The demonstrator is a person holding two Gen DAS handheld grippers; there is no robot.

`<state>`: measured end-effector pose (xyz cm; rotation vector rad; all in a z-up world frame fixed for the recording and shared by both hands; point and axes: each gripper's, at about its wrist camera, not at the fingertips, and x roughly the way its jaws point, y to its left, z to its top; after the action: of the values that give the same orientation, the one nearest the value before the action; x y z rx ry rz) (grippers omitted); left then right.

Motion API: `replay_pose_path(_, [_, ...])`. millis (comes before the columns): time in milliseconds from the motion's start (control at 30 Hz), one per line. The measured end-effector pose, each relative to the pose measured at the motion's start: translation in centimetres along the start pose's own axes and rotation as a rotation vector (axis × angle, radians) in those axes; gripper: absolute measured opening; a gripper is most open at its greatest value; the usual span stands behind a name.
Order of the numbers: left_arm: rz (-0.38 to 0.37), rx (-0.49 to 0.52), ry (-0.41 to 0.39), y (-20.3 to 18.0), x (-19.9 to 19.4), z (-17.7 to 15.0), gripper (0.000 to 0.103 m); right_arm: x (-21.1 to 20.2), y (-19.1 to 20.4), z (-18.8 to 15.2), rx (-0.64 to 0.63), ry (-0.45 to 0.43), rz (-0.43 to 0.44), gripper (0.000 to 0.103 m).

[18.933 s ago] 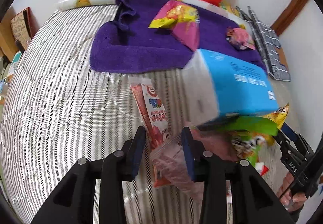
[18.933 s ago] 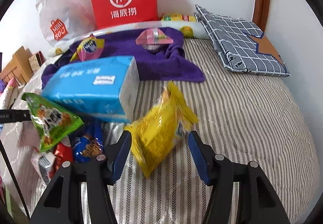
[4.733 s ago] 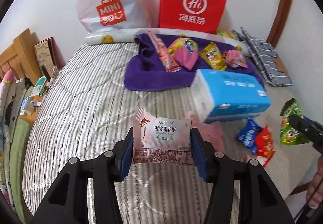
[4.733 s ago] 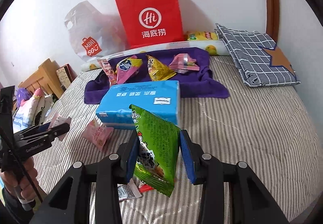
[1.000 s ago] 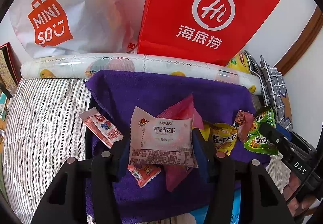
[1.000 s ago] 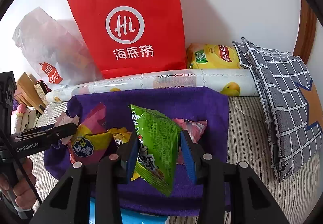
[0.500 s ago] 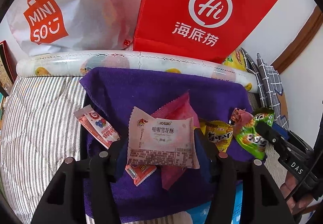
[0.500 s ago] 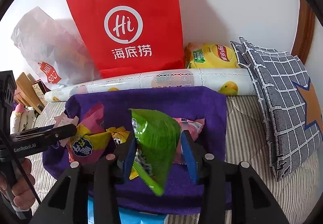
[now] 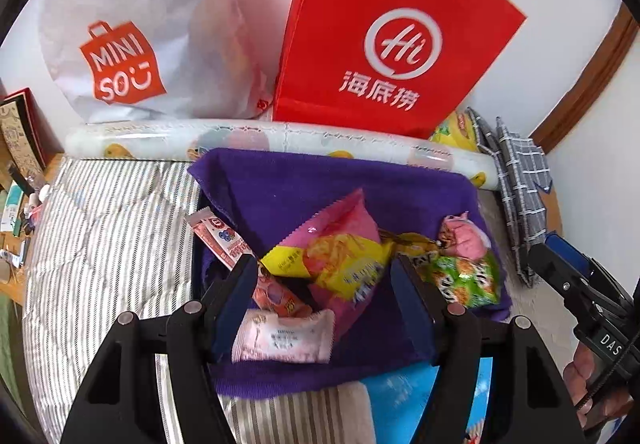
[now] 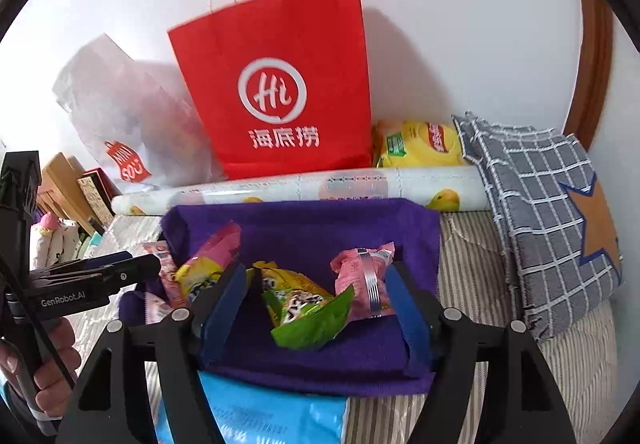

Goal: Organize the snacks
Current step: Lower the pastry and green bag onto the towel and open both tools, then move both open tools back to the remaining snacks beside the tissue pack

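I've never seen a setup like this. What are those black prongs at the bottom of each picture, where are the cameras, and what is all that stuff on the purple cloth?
No robot here: a person holds a two-fingered tool in each hand, each with its own camera looking along the fingers. One view shows the left gripper, the other the right gripper. Both have just been opening and now hold nothing. Snacks lie on a purple towel on a striped bed: a pale pink packet just released, a green packet, a pink-and-yellow bag, and others. Behind stand a red paper bag and a white plastic bag.
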<state>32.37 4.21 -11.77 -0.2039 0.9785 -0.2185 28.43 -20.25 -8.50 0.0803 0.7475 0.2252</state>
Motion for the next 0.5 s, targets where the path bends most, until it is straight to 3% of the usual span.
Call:
replay_pose_path(267, [-0.006,-0.004,-0.041,-1.2,-4.8,-2.3,0.068,-6.5,0.9,-1.5,0.005,-0.088,-0.020,0.075])
replay_pose_path(500, [-0.001,0.013,-0.048,-2.0,-7.6,-6.4,0.068,-9.7,0.4,-4.7,0.030,-0.095,-0.078,0.076])
